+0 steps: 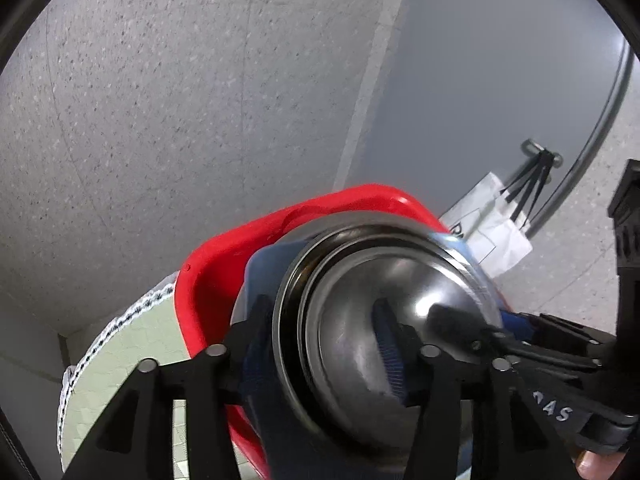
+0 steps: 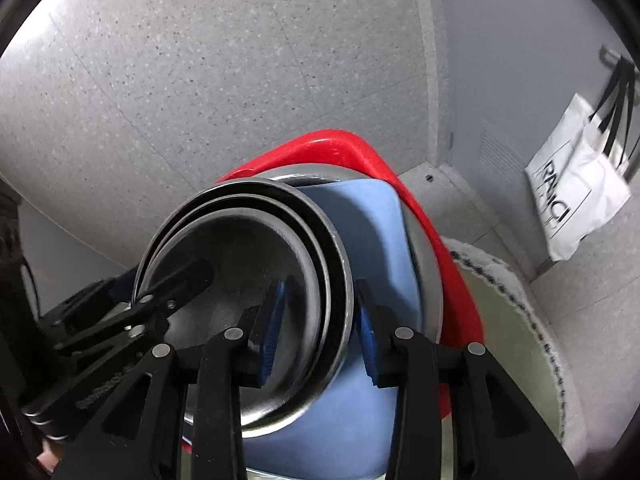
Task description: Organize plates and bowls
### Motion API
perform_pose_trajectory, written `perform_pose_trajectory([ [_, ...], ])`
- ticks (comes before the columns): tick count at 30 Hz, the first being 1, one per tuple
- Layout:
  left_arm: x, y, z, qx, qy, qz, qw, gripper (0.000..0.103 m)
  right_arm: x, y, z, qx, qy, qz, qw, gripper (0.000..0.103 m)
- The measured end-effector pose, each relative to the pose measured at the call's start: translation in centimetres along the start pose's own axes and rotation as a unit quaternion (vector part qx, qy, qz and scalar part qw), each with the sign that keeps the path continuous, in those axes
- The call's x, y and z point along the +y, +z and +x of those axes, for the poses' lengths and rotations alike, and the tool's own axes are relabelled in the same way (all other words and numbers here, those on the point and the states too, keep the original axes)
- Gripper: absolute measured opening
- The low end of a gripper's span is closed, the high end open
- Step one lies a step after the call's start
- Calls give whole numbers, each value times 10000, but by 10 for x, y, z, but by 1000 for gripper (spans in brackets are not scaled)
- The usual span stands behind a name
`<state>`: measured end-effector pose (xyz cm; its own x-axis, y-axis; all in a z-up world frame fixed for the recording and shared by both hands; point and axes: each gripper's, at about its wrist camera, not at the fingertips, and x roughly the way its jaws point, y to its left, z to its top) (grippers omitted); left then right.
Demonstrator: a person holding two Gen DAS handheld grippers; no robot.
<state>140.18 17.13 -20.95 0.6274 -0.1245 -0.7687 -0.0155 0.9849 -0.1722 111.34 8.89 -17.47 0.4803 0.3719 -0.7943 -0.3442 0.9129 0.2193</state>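
Both claws clamp the steel bowls [image 2: 256,280]: right claw [image 2: 320,328] on one rim, left claw [image 1: 320,344] opposite. Mid-carry, I judge; next, set them down level.

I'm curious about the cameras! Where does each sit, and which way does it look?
Left wrist: on the left gripper, looking down along its fingers at nested shiny steel bowls in a red plastic basin; right gripper shows.
Right wrist: on the right gripper, same bowls from the opposite side; left gripper shows.
Shared: bowls, basin, blue square plate, white paper bag.
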Motion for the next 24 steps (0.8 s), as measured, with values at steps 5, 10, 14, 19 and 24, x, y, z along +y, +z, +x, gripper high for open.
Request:
perform_pose_trajectory([
  [5,4,-10,-23,-307,-23,-250,9992,83,0,-3,-16,-145,10,126,9998,57],
  [10,6,-33,-63,-620,51,-276,9977,89,8,-20,-57,-510,-204,139,9984,80],
  [14,4,-61,-114,-954,44,-64,9954,89,17,-46,-103,-989,-180,135,9948,93],
  [19,-7,-123,-205,-1691,209,409,9845,96,42,-114,-197,-2192,-355,18,9750,103],
  [24,-29,-192,-285,-2281,185,695,9710,101,63,-199,-283,-3179,-529,-81,9466,103],
])
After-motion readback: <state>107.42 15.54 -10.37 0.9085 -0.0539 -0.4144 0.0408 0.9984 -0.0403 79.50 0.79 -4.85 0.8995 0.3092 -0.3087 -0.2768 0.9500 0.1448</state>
